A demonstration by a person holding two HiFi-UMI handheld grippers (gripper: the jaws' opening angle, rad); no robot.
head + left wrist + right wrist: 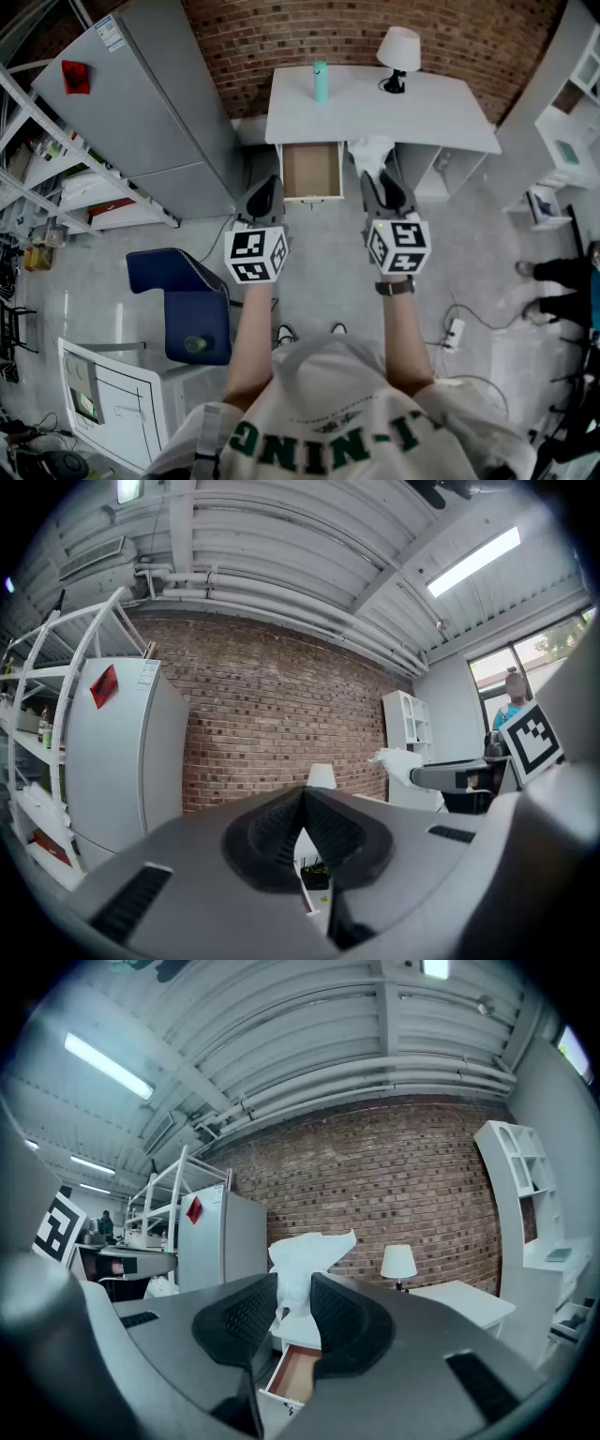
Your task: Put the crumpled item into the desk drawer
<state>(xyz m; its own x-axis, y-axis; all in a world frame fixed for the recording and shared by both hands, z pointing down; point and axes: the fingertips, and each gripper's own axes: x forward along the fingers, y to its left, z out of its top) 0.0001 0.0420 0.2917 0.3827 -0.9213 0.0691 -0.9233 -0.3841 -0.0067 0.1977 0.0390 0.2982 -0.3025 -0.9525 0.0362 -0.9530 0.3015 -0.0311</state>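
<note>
The crumpled item is a wad of white paper. My right gripper is shut on it, holding it in the air just in front of the white desk, to the right of the drawer. The desk drawer stands pulled out, its brown inside bare. In front of the drawer's left corner, my left gripper is shut with nothing in it.
A teal bottle and a white lamp stand on the desk. A grey cabinet and shelving are at the left, a blue chair lower left, a white shelf unit at the right, and a person's legs at the right edge.
</note>
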